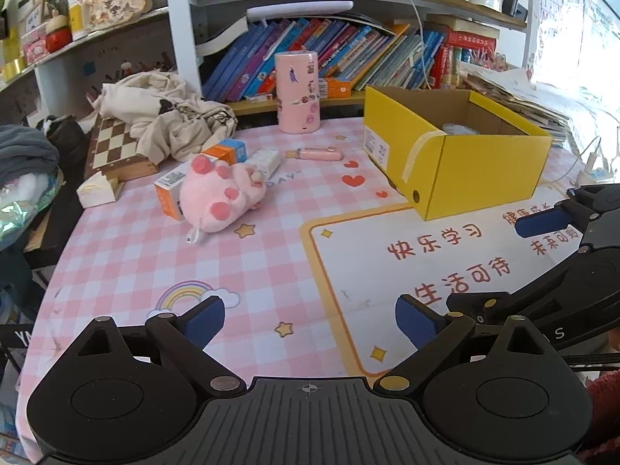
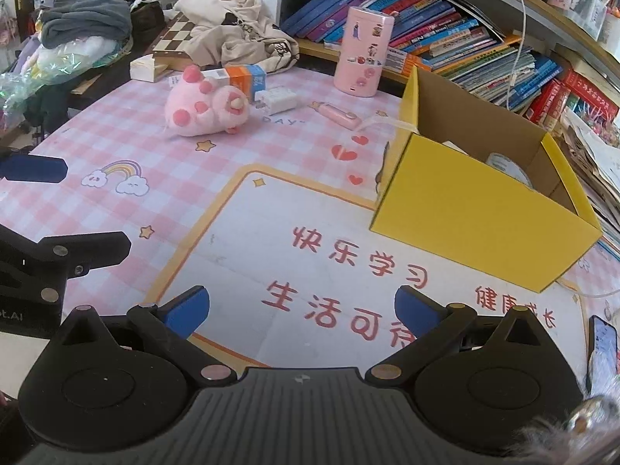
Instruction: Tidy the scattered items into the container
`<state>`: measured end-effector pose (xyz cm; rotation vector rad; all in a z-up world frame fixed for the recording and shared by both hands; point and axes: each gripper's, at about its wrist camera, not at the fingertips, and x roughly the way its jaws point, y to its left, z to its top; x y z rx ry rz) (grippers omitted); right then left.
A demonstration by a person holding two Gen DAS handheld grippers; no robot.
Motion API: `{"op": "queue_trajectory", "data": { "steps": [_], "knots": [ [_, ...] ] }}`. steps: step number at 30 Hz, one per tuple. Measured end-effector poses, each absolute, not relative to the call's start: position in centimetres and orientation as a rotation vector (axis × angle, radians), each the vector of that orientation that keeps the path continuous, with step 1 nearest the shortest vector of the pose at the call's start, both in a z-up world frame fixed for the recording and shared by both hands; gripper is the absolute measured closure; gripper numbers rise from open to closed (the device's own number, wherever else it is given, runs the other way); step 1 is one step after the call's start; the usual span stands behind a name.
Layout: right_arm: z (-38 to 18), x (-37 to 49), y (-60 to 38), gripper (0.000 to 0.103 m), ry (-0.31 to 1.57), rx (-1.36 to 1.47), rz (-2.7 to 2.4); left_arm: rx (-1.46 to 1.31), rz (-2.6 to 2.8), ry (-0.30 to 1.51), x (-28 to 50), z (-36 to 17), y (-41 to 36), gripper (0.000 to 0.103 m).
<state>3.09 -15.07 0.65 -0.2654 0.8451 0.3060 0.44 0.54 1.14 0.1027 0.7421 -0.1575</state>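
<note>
A yellow cardboard box (image 1: 480, 170) stands open on the pink checked table mat, holding a pale round item (image 2: 507, 166). A pink plush paw (image 1: 217, 197) lies at the left with an orange-and-white carton (image 1: 174, 190), a white charger (image 1: 267, 161) and a pink pen-like case (image 1: 316, 154) near it. A tall pink cylinder (image 1: 297, 93) stands behind. My left gripper (image 1: 310, 321) is open and empty over the mat's front. My right gripper (image 2: 302, 312) is open and empty, in front of the box (image 2: 476, 217); the plush (image 2: 205, 106) is far left of it.
A beige cloth (image 1: 166, 116) lies on a chessboard (image 1: 112, 147) at the back left. Bookshelves with leaning books (image 1: 348, 58) run behind the table. A phone (image 2: 602, 345) lies at the right edge. A paper stack (image 1: 515, 97) sits right of the box.
</note>
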Motion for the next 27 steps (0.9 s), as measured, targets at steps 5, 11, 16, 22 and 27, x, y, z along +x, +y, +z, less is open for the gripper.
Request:
{"op": "queue_trajectory", "data": {
  "steps": [5, 11, 16, 22, 27],
  "knots": [
    [0.9, 3.0, -13.6, 0.0, 0.832, -0.291, 0.334, 0.08, -0.125, 0.734, 0.1, 1.4, 1.9, 0.006],
    [1.2, 3.0, -12.3, 0.0, 0.814, -0.314, 0.365, 0.063, -0.097, 0.73, -0.3, 1.5, 3.1, 0.006],
    [1.2, 3.3, -11.4, 0.0, 0.808, -0.329, 0.391, 0.049, -0.072, 0.733, -0.5, 1.5, 3.9, 0.006],
    [1.2, 3.7, -10.3, 0.0, 0.802, -0.346, 0.421, 0.032, -0.039, 0.733, -0.4, 1.4, 4.7, 0.006],
    [1.0, 4.5, -9.9, 0.0, 0.798, -0.352, 0.439, 0.029, -0.021, 0.74, 0.2, 1.2, 5.1, 0.006]
  ]
}}
